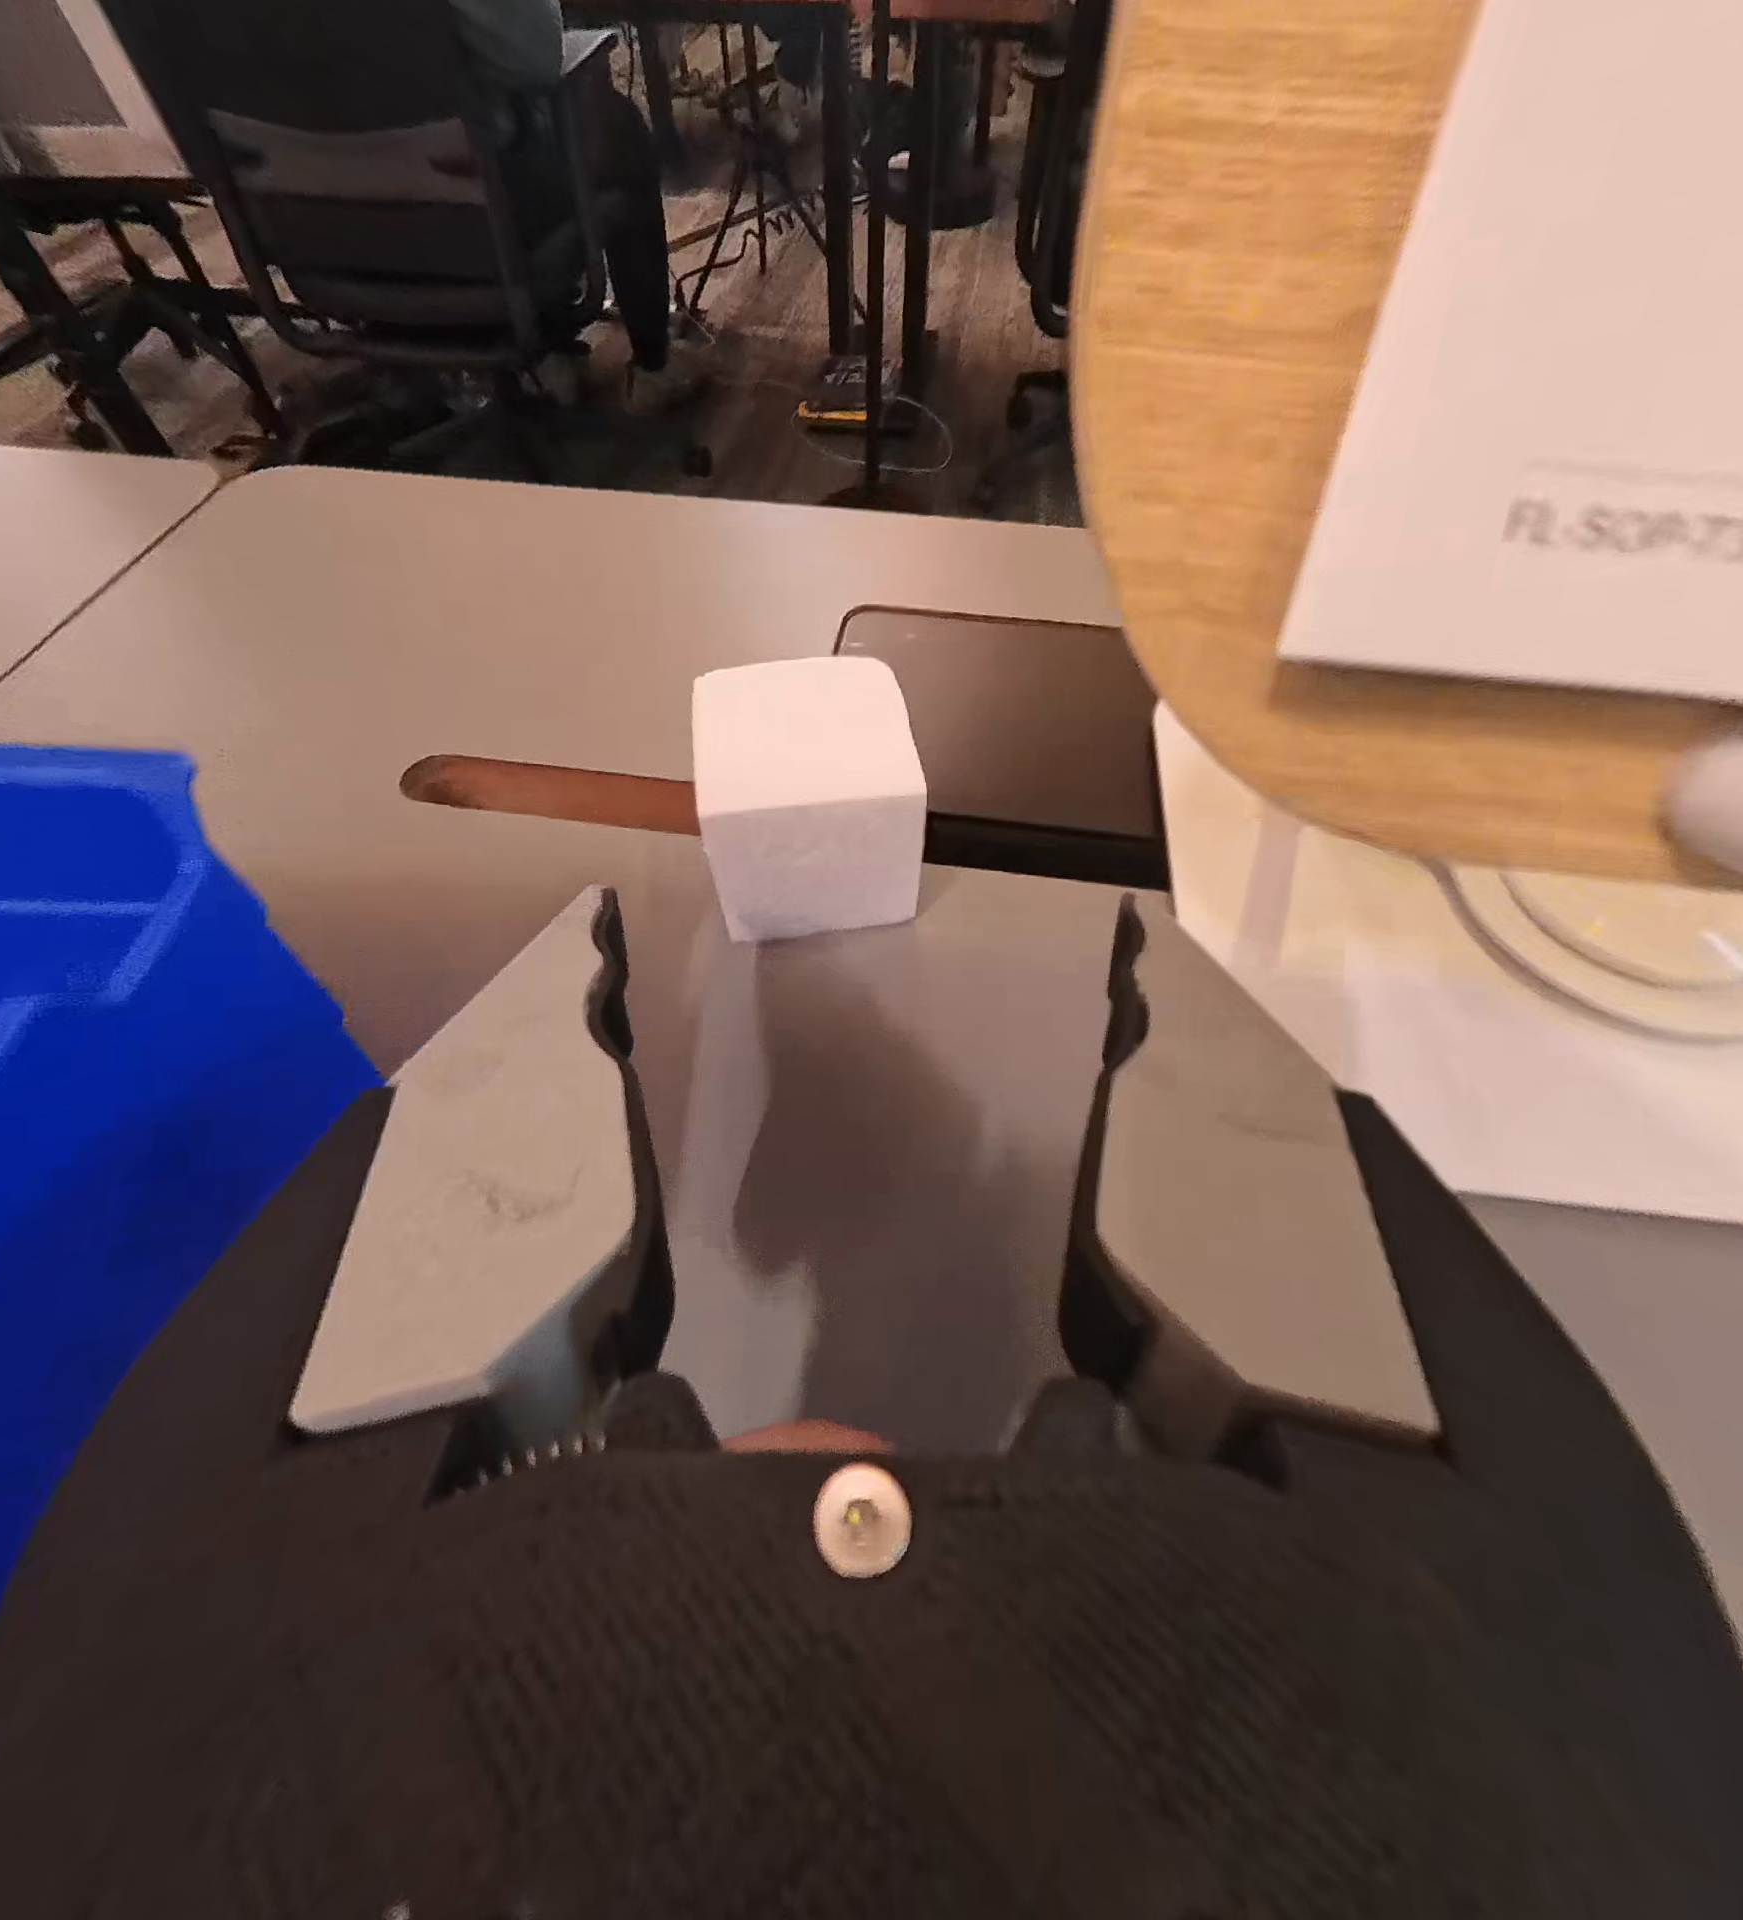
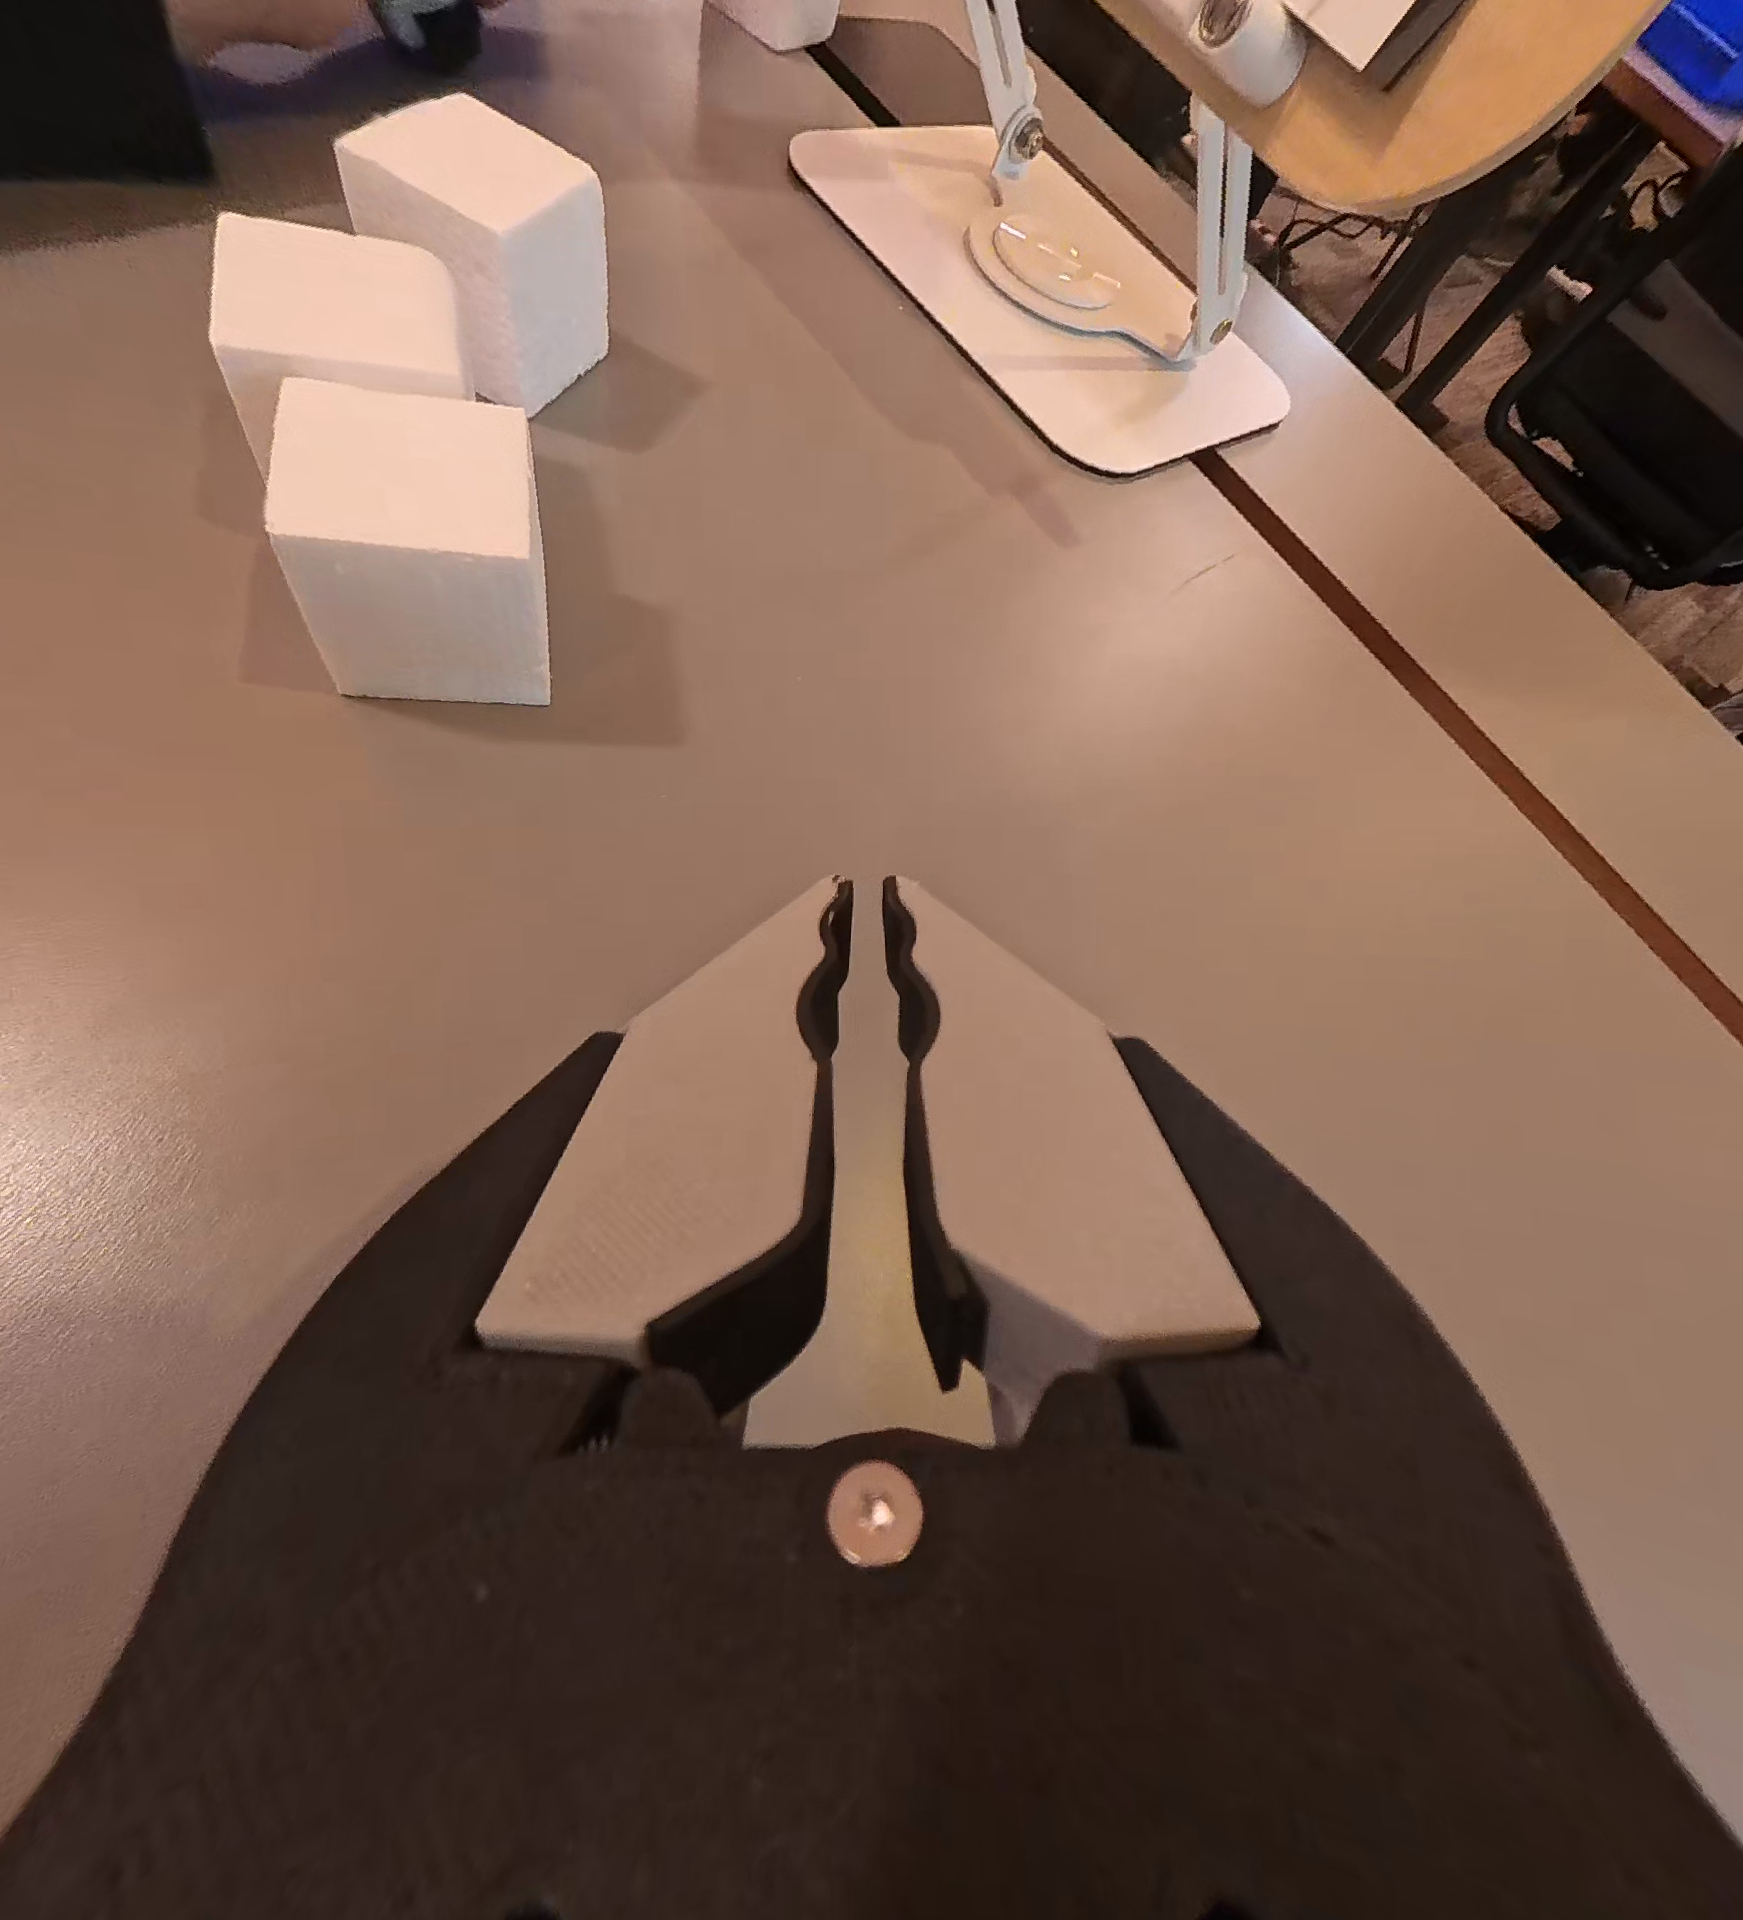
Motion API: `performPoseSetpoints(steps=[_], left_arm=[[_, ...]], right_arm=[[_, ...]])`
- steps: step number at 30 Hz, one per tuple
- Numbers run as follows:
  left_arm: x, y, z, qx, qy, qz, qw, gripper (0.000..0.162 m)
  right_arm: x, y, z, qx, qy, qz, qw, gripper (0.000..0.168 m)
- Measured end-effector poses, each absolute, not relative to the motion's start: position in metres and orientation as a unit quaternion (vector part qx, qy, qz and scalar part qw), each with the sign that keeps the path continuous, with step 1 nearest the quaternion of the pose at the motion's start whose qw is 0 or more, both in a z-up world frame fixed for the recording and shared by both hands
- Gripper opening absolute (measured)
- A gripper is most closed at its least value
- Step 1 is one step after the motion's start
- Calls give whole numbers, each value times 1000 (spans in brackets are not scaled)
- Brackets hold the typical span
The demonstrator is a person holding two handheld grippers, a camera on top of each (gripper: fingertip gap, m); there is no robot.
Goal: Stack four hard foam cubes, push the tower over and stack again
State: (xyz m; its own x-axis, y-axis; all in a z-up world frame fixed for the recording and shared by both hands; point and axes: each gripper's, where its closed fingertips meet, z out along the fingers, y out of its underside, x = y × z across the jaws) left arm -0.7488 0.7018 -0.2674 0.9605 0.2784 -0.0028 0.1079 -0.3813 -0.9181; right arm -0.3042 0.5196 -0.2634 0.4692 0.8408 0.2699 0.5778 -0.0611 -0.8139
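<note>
In the left wrist view one white foam cube [image 1: 810,795] stands on the grey table just ahead of my left gripper [image 1: 867,914], which is open and empty, with the cube beyond its fingertips. In the right wrist view three white foam cubes lie close together on the table at the upper left: a near one [image 2: 410,540], a middle one [image 2: 327,312] and a far one [image 2: 482,229]. A corner of another white cube [image 2: 773,21] shows at the top edge. My right gripper [image 2: 867,885] is shut and empty, well short of them.
A blue plastic bin [image 1: 67,1018] stands at the left. A dark phone [image 1: 1012,717] and a brown stick [image 1: 534,790] lie behind the cube. A white stand base [image 2: 1054,312] carries a wooden board [image 1: 1220,416] overhead at the right. Chairs stand beyond the table edge. The grippers' ends are close to 50 centimeters from one another.
</note>
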Motion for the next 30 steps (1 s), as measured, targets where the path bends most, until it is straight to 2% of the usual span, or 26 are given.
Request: performPoseSetpoints(steps=[9,10,11,12,30], left_arm=[[-771,737,-286,-855,-143,102,488,84],[-772,739,-292,-864,-147,99,472,80],[-772,740,-298,-873,-149,89,455,63],[-770,741,-302,-879,-148,74,448,54],[-715,632,-287,-863,-121,11,491,54]], right_arm=[[-304,518,-261,-712,-498,145,473,3],[-305,517,-261,-712,-500,144,473,3],[-305,517,-261,-710,-501,141,474,3],[-305,517,-261,-709,-502,138,475,3],[-311,510,-256,-700,-497,152,490,2]])
